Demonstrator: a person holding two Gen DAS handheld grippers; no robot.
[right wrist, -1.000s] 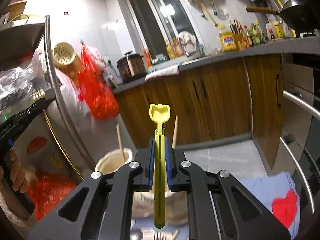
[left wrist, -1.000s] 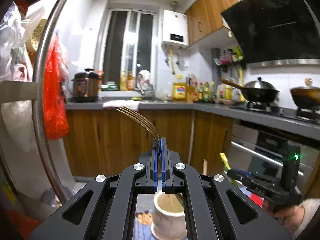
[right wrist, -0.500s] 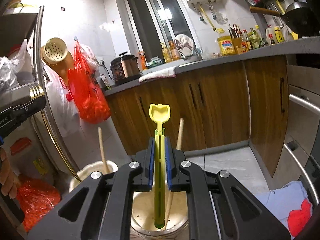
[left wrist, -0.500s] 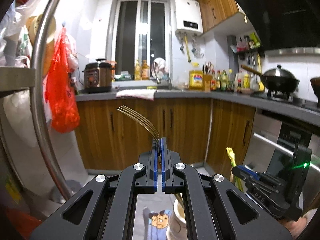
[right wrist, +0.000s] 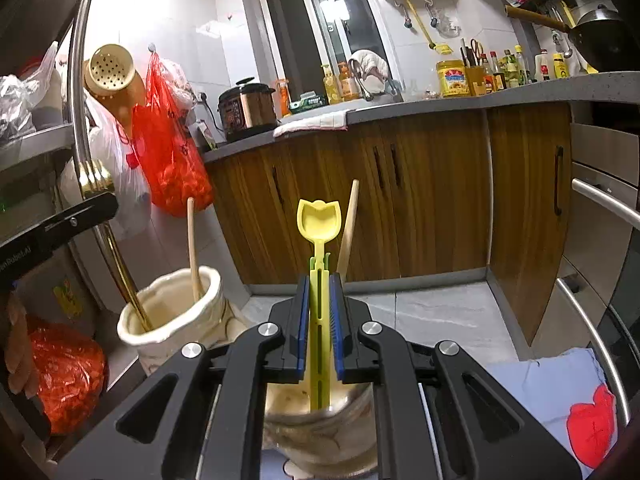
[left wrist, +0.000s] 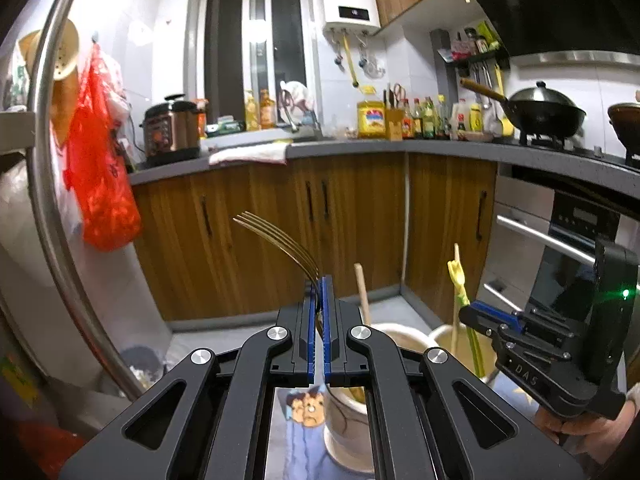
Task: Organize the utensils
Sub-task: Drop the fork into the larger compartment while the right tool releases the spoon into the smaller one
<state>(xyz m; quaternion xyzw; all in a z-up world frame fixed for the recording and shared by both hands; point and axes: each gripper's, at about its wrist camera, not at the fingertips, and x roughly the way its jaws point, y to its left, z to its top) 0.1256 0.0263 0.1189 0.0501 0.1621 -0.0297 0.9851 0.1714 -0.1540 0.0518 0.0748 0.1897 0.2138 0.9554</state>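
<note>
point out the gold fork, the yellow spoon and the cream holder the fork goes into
gold fork (left wrist: 280,236), left wrist view, on the curved tines
yellow spoon (right wrist: 319,219), right wrist view, on the bowl
cream holder (right wrist: 208,312), right wrist view, on its outer wall

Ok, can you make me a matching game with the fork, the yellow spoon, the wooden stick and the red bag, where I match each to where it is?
Things:
1. fork
2. yellow spoon
3. wooden stick
4. red bag

Places:
A. hanging by the wall
B. pinched in the right gripper
C. standing loose in the cream pot
D. pinched in the left gripper

Pairs: 1-D, 2-B, 3-C, 4-A
</note>
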